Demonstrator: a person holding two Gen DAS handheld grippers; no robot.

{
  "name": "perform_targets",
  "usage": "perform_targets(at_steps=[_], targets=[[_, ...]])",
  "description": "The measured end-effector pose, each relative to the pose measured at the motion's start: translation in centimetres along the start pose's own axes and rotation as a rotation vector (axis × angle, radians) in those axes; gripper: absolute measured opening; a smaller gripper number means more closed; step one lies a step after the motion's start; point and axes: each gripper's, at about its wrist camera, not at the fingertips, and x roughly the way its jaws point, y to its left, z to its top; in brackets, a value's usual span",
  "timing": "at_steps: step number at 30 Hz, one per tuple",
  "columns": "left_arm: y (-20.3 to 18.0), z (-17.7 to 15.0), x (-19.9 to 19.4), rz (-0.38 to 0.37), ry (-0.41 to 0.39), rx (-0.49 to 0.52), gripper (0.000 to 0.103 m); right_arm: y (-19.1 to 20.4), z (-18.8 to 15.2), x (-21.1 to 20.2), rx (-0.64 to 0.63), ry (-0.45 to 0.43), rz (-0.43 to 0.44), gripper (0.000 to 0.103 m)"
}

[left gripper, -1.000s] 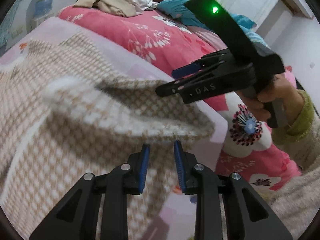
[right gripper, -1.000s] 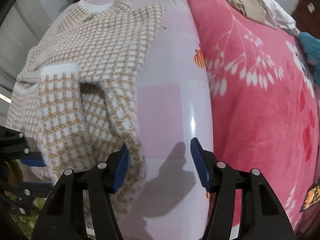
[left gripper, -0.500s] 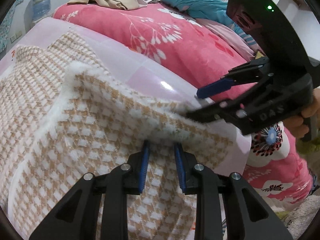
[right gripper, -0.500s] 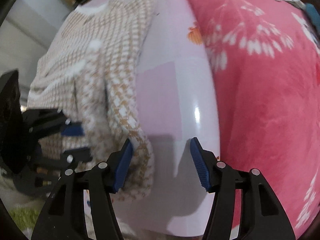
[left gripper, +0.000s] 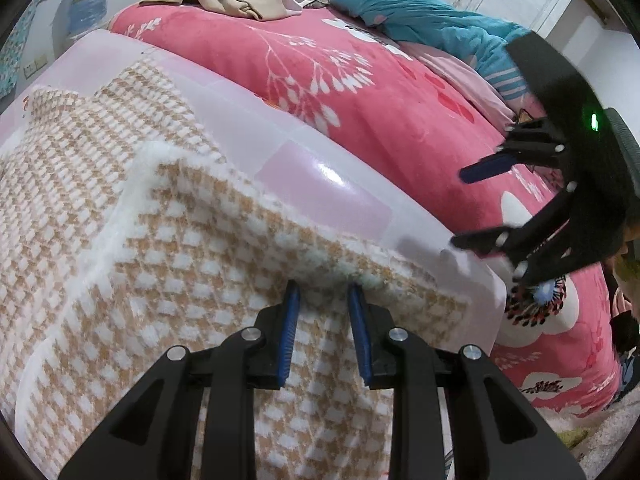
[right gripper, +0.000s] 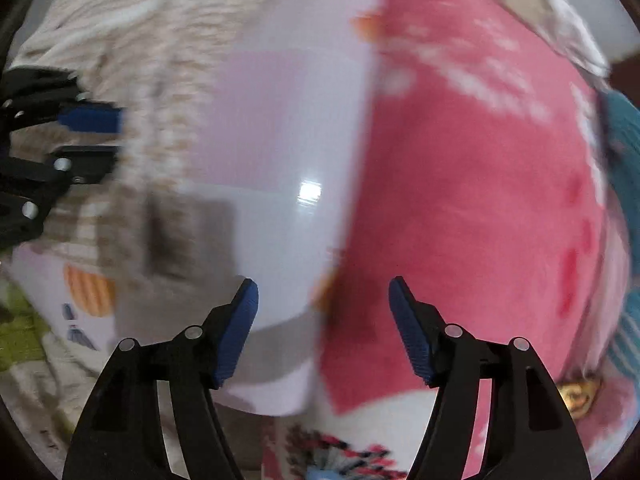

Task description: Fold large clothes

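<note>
Spread on a glossy pink board (left gripper: 328, 196) over the bed, the checked sweater (left gripper: 168, 264) is mid-fold: left claw (left gripper: 325, 304) pinches its folded edge, right claw (right gripper: 323, 304) opens empty, so next regrip the hem.

A: What is the garment?

B: A fuzzy knit sweater (left gripper: 168, 240) in a tan-and-white check, with plain white trim along one edge.

A: How does it lie?

B: Spread on a glossy pale pink sheet, one part folded over the body so the white edge runs diagonally across. In the right wrist view it is badly blurred.
</note>
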Motion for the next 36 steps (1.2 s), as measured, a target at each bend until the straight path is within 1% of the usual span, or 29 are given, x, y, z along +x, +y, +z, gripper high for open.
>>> perform_targets(at_steps=[2,3,4,5,7,8,9,10,11,12,13,14,15,16,17,18,19,21,22,24,25,26,27,28,29,30,32,34,36], targets=[[0.1,0.1,0.2,0.006,0.003,-0.018,0.025,-1.7,-0.6,-1.2,0.088,-0.051,0.012,0.063],[0.1,0.1,0.3,0.006,0.004,-0.033,0.025,-2.6,-1.1,-2.4,0.147,-0.105,0.033,0.063],[0.1,0.2,0.4,0.004,0.006,-0.048,0.025,-2.9,-1.3,-3.1,0.176,-0.143,0.052,0.062],[0.2,0.3,0.3,0.000,0.005,-0.067,0.025,-2.9,-1.6,-4.1,0.200,-0.202,0.085,0.061],[0.3,0.2,-0.2,-0.009,-0.008,-0.081,0.025,-2.0,-2.5,-6.5,0.203,-0.333,0.220,0.056],[0.3,0.2,-0.8,-0.019,-0.024,-0.090,0.025,-0.9,-2.9,-7.1,0.179,-0.376,0.290,0.048],[0.4,0.1,-1.2,-0.026,-0.035,-0.097,0.025,0.5,-3.1,-7.5,0.148,-0.400,0.344,0.037],[0.5,0.1,-1.8,-0.035,-0.053,-0.107,0.025,0.8,-3.2,-7.6,0.120,-0.406,0.379,0.031],[0.6,0.0,-2.3,-0.040,-0.065,-0.114,0.025,2.3,-3.2,-7.3,0.075,-0.400,0.417,0.023],[0.8,-0.1,-2.9,-0.043,-0.081,-0.124,0.025,3.2,-2.9,-6.8,0.049,-0.395,0.428,0.011],[1.0,-0.2,-3.5,-0.039,-0.095,-0.132,0.025,4.7,-2.7,-6.2,0.025,-0.389,0.437,0.007],[1.2,-0.4,-4.2,-0.032,-0.110,-0.139,0.025,6.0,-2.5,-5.3,0.006,-0.373,0.456,0.006],[1.6,-0.8,-5.3,-0.022,-0.133,-0.151,0.025,6.6,-2.6,-4.7,0.002,-0.364,0.457,0.005],[1.9,-1.2,-6.2,-0.013,-0.148,-0.161,0.025,7.8,-2.0,-4.4,0.007,-0.356,0.423,0.005],[2.4,-1.8,-7.5,-0.001,-0.170,-0.175,0.025,7.6,-1.8,-3.3,0.036,-0.338,0.357,0.004],[2.9,-2.5,-8.7,0.009,-0.194,-0.185,0.025,7.1,-1.8,-2.7,0.072,-0.320,0.331,0.000],[3.4,-3.4,-10.2,0.024,-0.225,-0.196,0.025,6.1,-1.8,-1.7,0.127,-0.302,0.351,0.000],[5.0,-5.8,-13.1,0.070,-0.276,-0.231,0.025,4.5,-1.9,-0.8,0.236,-0.293,0.462,0.000],[5.8,-7.1,-14.4,0.099,-0.291,-0.253,0.025,4.5,-2.0,-1.0,0.252,-0.297,0.468,0.000],[7.3,-10.0,-16.8,0.152,-0.314,-0.297,0.025,5.1,-1.7,-1.8,0.232,-0.310,0.420,0.001],[7.9,-11.4,-17.8,0.179,-0.321,-0.320,0.025,5.6,-1.7,-2.7,0.223,-0.321,0.393,0.003],[8.5,-13.0,-18.8,0.211,-0.329,-0.346,0.025,6.0,-1.8,-3.7,0.218,-0.346,0.375,0.005],[9.2,-14.9,-20.0,0.251,-0.338,-0.380,0.025,6.4,-1.5,-4.5,0.202,-0.388,0.365,0.007],[9.5,-16.0,-20.5,0.274,-0.342,-0.401,0.025,7.0,-1.3,-5.7,0.186,-0.426,0.352,0.009],[10.0,-17.6,-21.3,0.306,-0.347,-0.435,0.025,7.6,-1.0,-6.5,0.171,-0.455,0.334,0.017],[10.4,-18.6,-21.7,0.323,-0.352,-0.454,0.025,8.7,-0.4,-7.4,0.144,-0.495,0.311,0.025],[11.6,-20.8,-22.2,0.368,-0.363,-0.510,0.026,10.8,1.1,-7.9,0.084,-0.546,0.288,0.026],[12.8,-21.8,-21.5,0.410,-0.347,-0.538,0.027,12.5,2.2,-7.6,0.057,-0.551,0.258,0.026],[13.9,-22.9,-20.5,0.455,-0.321,-0.571,0.027,13.0,3.6,-5.9,0.066,-0.539,0.208,0.025]])
